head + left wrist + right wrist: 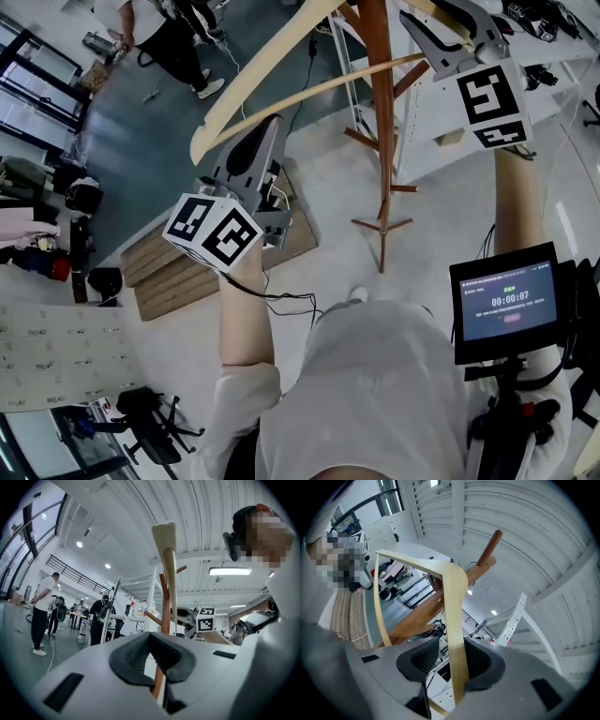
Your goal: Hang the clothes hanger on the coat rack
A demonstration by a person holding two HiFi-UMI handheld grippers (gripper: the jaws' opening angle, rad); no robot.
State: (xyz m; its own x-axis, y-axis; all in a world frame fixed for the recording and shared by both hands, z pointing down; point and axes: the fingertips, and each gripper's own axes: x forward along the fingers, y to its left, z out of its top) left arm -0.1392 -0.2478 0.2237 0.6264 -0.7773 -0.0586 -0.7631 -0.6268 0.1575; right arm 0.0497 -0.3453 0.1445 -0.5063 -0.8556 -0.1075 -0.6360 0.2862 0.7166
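Right claw (449,666): half spread, hanger (454,597) arm between pads, against one pad only. Left claw (158,662): narrowly parted, empty, rack (164,616) beyond.

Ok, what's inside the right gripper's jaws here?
One arm of the pale wooden hanger runs between the right gripper pads, with a gap beside one pad. The gripper body covers the arm's lower end, and the hook cannot be seen.

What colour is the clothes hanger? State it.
Pale cream; the clothes hanger shows best in the right gripper view.
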